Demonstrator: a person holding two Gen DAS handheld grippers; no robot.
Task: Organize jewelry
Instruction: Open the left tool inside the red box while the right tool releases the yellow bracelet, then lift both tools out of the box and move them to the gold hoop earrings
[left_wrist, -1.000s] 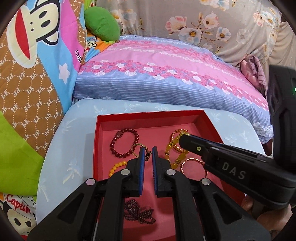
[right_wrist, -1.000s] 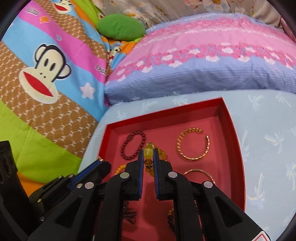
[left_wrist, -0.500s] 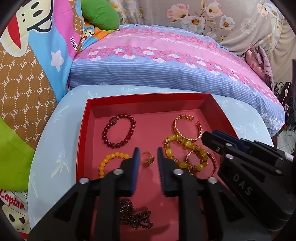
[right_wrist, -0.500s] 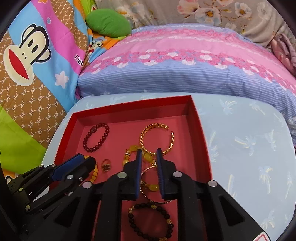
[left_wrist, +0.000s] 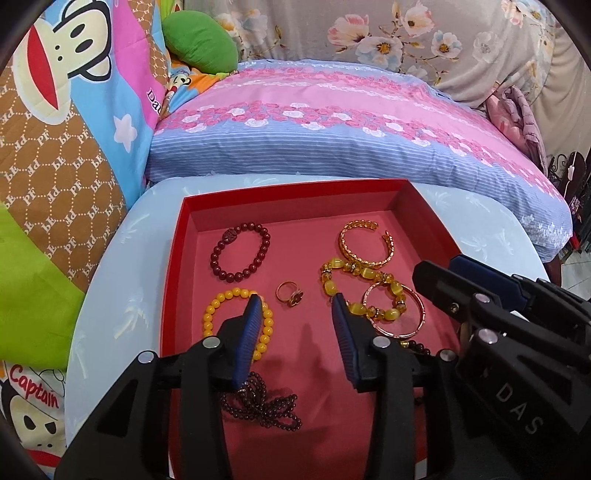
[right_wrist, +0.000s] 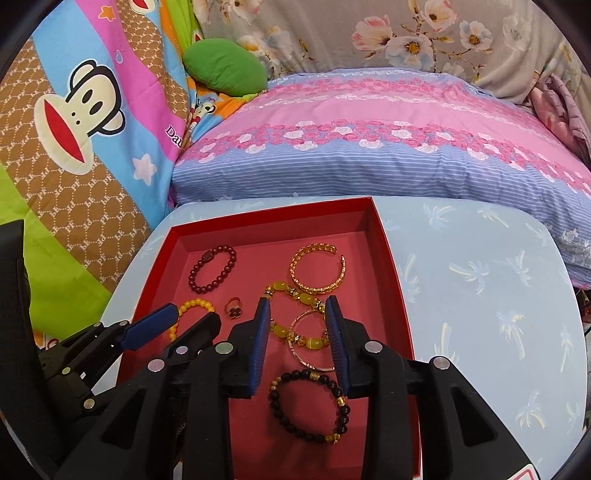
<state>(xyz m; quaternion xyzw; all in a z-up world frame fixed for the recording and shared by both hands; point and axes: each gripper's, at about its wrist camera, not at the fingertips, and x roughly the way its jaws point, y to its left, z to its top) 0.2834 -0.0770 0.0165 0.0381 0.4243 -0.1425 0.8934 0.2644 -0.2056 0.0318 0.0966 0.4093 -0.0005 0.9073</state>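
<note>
Two tongs over one shallow red cardboard tray (left_wrist: 177, 258) on my pale blue palm-print table (right_wrist: 480, 280), striped pink-and-blue bedding behind.

My left tongs (left_wrist: 295, 306) hang above the near middle of the tray, fingers spread wide, gripping nothing. My right tongs (right_wrist: 295, 306) hover to the right, also parted wide and empty; seen from the left view they sit at the tray's near right edge.

Jewelry all lies inside the tray. Far right: open gold cuff bangle (left_wrist: 365, 247). Far left: dark red bead bracelet (left_wrist: 240, 256). Near right: black bead bracelet with gold spacers (right_wrist: 308, 406). Left: yellow bead bracelet (left_wrist: 236, 321), partly under my left finger. Right of middle: amber-yellow stone chain (left_wrist: 354, 284) lying across a thin rose-gold bangle (left_wrist: 393, 310), touching. Near left: heap of small maroon beads (left_wrist: 258, 402). Middle: small gold ring with dark flower top (left_wrist: 289, 294), apart from the rest.

Risks, my reckoning:
- Chain and thin bangle overlap; lifting one could drag the other.
- Ring is small and flat-lying; wide fingers may flick it aside.
- Tongs are close together; crossing paths could knock them.
</note>
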